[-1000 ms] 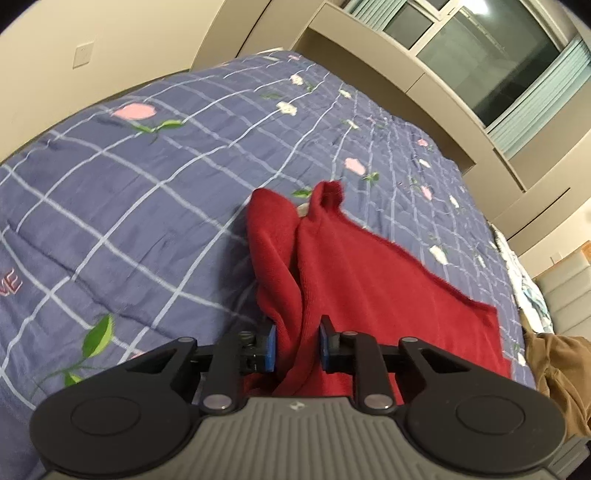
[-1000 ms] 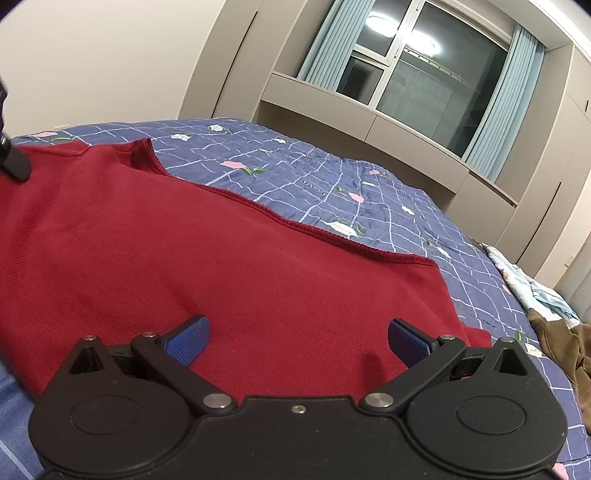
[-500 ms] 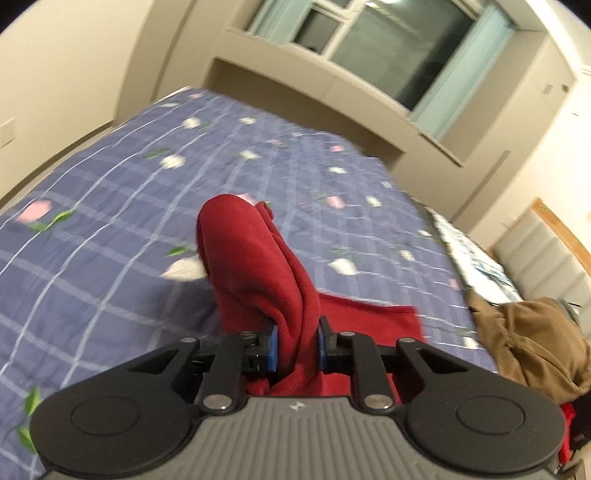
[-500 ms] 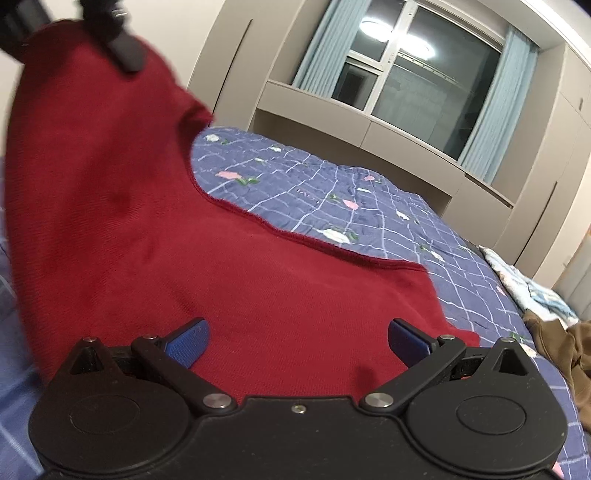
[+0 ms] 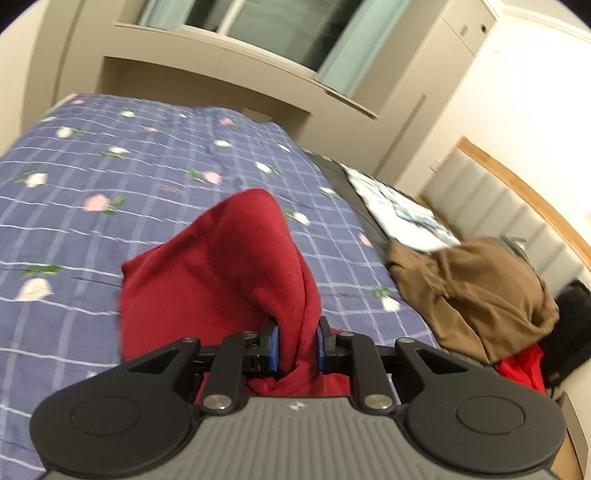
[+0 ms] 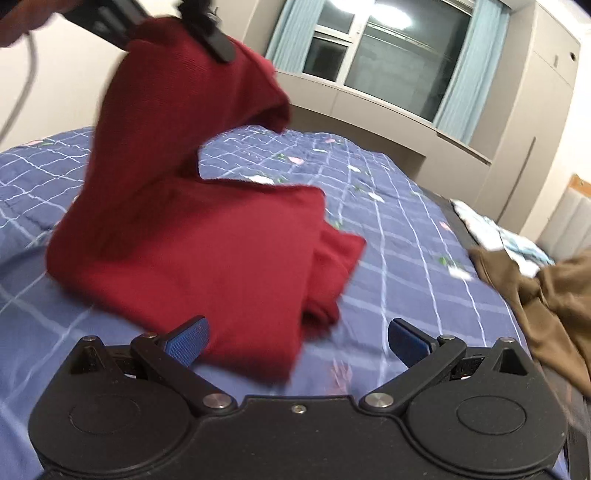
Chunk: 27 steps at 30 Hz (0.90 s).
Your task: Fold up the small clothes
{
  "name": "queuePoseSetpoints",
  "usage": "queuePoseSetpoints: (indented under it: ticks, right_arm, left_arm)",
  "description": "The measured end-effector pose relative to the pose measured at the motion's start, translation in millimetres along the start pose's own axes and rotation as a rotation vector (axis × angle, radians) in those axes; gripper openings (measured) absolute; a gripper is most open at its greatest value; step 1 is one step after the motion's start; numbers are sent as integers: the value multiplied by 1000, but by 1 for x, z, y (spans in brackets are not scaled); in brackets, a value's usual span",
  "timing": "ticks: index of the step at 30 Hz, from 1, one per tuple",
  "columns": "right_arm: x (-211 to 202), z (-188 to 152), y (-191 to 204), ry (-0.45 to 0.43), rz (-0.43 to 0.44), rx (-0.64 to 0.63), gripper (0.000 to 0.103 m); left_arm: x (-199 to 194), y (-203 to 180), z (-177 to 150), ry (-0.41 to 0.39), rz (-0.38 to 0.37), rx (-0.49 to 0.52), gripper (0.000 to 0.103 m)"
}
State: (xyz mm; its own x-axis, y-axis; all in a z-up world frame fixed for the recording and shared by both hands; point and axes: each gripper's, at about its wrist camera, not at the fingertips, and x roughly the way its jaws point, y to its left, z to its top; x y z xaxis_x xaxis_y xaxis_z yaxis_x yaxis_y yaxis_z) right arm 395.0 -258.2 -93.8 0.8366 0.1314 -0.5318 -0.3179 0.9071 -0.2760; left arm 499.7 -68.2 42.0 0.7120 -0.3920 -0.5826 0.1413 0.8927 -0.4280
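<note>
A dark red knit garment (image 6: 192, 240) lies partly on the blue checked bedspread (image 6: 388, 221), with one end lifted high. My left gripper (image 5: 295, 345) is shut on a bunched fold of the red garment (image 5: 236, 277), its blue pads pressing the cloth from both sides. From the right wrist view, the left gripper (image 6: 207, 22) shows at the top left, holding the raised end above the bed. My right gripper (image 6: 297, 339) stands open just in front of the garment's near edge, nothing between its blue pads.
A brown garment (image 5: 476, 291) lies heaped at the right side of the bed, with a bright red cloth (image 5: 524, 365) and a dark bag (image 5: 569, 325) beside it. A white patterned cloth (image 5: 402, 218) lies further back. A padded headboard (image 5: 517, 214) and the window wall bound the bed.
My left gripper has lifted the garment's end up and carried it to the right over the rest. My right gripper has drawn back off the cloth, which now lies ahead of its pads.
</note>
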Motion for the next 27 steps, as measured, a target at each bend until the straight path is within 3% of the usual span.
queuePoseSetpoints:
  ticks: [7, 17, 20, 22, 27]
  right_arm:
    - [-14, -22, 9, 7, -22, -2, 103]
    - [-11, -24, 1, 1, 1, 40, 103]
    - [-9, -24, -1, 5, 6, 45, 103]
    - [-7, -24, -3, 7, 9, 48, 103]
    - [-6, -24, -4, 9, 10, 49, 103]
  left_arm:
    - [46, -45, -23, 84, 2, 94, 19]
    - [84, -61, -63, 226, 29, 154, 25]
    - [82, -59, -63, 238, 2, 134, 39]
    - [80, -59, -62, 242, -22, 122, 56]
    - [71, -61, -56, 233, -51, 118, 72]
